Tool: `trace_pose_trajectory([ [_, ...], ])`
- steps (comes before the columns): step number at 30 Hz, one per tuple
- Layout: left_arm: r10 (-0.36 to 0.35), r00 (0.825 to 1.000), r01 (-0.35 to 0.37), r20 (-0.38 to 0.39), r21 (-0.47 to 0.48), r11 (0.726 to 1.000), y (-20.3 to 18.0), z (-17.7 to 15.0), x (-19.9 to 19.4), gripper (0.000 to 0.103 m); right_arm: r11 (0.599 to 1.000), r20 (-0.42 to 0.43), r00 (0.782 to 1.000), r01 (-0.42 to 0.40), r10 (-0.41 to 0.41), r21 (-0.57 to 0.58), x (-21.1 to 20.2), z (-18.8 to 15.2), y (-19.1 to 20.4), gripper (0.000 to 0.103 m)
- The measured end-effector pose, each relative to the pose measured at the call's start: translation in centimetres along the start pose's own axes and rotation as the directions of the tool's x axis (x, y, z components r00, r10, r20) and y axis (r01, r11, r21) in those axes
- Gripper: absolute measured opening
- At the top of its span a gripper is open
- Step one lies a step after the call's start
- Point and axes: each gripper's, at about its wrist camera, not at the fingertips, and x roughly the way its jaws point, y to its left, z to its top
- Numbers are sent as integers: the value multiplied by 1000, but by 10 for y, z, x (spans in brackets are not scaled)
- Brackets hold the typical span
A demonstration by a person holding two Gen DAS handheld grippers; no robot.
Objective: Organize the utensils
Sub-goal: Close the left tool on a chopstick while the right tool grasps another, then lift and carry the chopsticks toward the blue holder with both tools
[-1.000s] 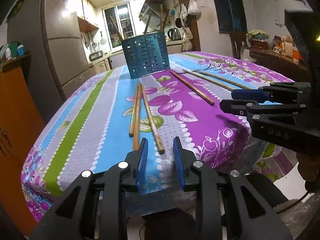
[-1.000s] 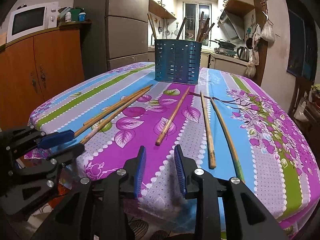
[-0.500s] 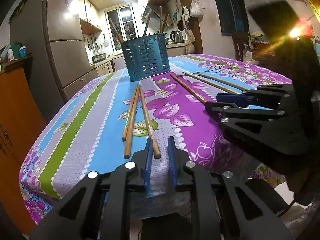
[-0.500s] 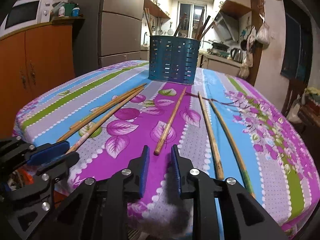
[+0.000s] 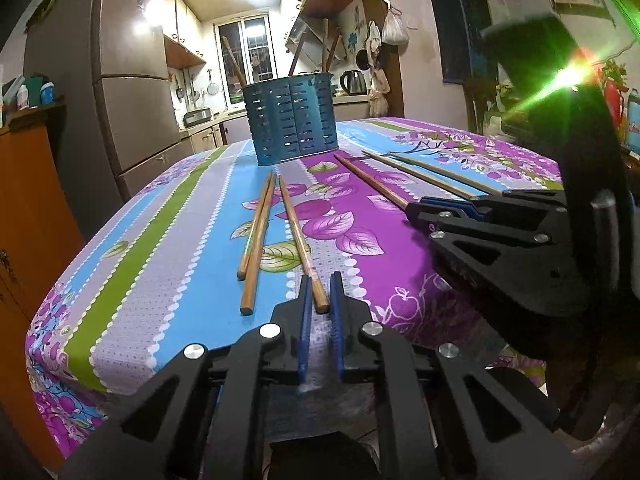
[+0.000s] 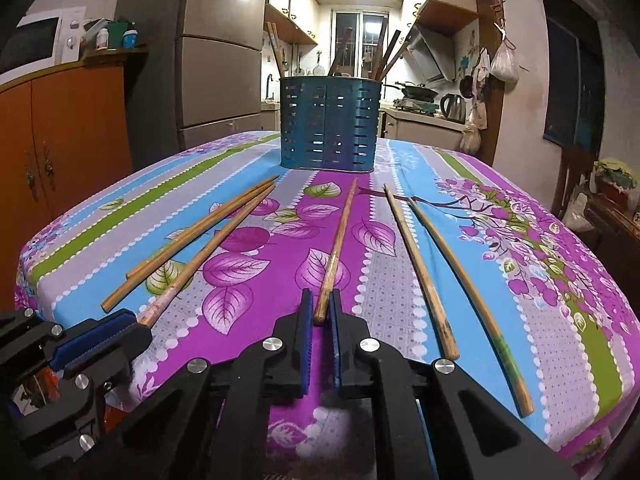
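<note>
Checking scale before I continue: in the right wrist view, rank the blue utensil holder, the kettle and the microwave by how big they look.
1. Blue utensil holder, clearly largest.
2. Microwave, partly cut off at the frame edge.
3. Kettle, smallest.
The holder stands nearest the camera, so this ranks apparent size only.

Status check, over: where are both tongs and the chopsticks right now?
Left tongs nearly closed around near end of a brown wooden chopstick. Right tongs likewise around the middle wooden chopstick. Blue slotted metal holder beyond; path unobstructed.
</note>
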Motion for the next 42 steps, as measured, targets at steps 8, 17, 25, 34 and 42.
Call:
trace_pose_trajectory([
  [8,3,1000,-3,-2,-14,1000,0,-2,-6,5,1000,-2,1000,-17,17,7,-20,-10,-2,7],
  [17,27,999,-27,23,-10,1000,1,0,-21,5,1000,-1,1000,-26,26,12,-43,-17,-5,7],
  [25,77,991,-80,111,19,997,4,12,-50,5,999,69,998,-12,15,-45,-80,-9,-4,7],
  [34,84,973,-97,215,50,994,3,30,-79,5,998,179,984,-9,19,-56,-119,12,-16,7],
  [42,58,967,-65,247,20,998,12,54,-92,5,996,236,970,-46,63,-75,-141,37,-19,7],
])
